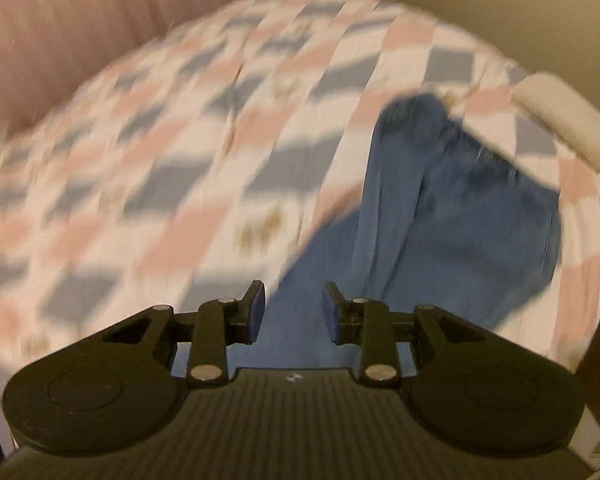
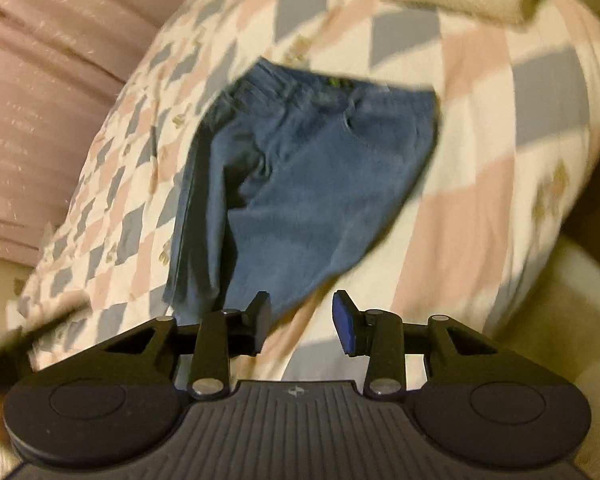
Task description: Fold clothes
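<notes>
On the checkered bedspread (image 2: 480, 152), patterned in pink, grey-blue and white diamonds, a pair of blue jeans (image 2: 300, 184) is lying partly folded. Seen from the right wrist, the long axis of the jeans is running from the waistband (image 2: 300, 84) at the far end down toward the camera, with the leg end tapering close to the fingers; a darker fold of denim is hanging along the left edge. The right gripper (image 2: 302, 320) is hovering just short of that near end with its jaws spread apart and nothing between them (the denim tip is sitting just beyond the left finger, and contact cannot be told).

From the left wrist the jeans (image 1: 440, 216) are stretching from beneath the fingers up and to the right, the fabric widening toward the far end. The left gripper (image 1: 294, 308) is sitting over the near denim, its jaws parted and holding nothing. Both views are blurred (so fine seams and pockets are hard to make out).

A folded pale towel-like cloth (image 1: 564, 124) is resting near the far edge of the bed, well apart from the jeans. A pinkish curtain (image 2: 40, 100) is hanging along the left side.
</notes>
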{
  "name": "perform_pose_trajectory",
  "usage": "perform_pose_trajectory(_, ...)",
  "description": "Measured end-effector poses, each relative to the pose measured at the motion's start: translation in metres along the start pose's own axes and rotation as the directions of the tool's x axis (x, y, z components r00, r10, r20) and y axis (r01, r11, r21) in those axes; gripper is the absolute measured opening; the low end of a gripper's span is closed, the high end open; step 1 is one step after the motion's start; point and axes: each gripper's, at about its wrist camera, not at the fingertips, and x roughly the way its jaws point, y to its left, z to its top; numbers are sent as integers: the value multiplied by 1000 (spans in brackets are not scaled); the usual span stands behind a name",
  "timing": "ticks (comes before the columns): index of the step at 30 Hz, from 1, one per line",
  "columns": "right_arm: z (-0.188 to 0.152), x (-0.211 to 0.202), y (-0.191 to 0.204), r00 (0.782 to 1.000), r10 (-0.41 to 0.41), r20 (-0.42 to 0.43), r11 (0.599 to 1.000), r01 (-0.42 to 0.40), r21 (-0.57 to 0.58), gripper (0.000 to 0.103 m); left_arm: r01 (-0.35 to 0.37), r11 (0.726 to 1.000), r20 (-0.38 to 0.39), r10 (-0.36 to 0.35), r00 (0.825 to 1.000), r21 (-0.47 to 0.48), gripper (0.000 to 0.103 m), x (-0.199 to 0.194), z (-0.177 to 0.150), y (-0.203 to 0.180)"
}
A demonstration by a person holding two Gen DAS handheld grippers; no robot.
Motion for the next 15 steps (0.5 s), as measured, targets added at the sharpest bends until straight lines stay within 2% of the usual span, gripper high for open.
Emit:
perform_pose_trajectory(3,-7,12,13,999,-33,15,991,35,-131,45,-21,1000,-82,21,996,6,27,-4,-60,8)
perform_pose_trajectory(4,-17,21,16,999,-44,8,983,45,-179,45,-45,998,-99,49,994,48,27,-1,-77,10)
perform_pose_trajectory(7,-40,48,39,994,-79,-72,941,50,-334,45,-116,988,-136,129,982,101,28,3,-115,31)
perform_pose_trajectory(10,-61,69,66,985,-113,-127,881,40,-471,45,-163,987,-177,161,971,3,28,8,-140,75)
perform_pose_trajectory(12,-74,81,82,979,-127,-158,848,25,-530,45,-175,979,-197,152,969,-106,30,11,-152,107)
perform_pose_trajectory(14,-87,98,101,972,-130,-198,813,-10,-582,49,-187,959,-216,140,966,-215,35,14,-163,140)
perform_pose_trajectory(15,-93,106,109,968,-133,-212,791,-25,-611,52,-196,938,-225,133,965,-286,38,16,-170,161)
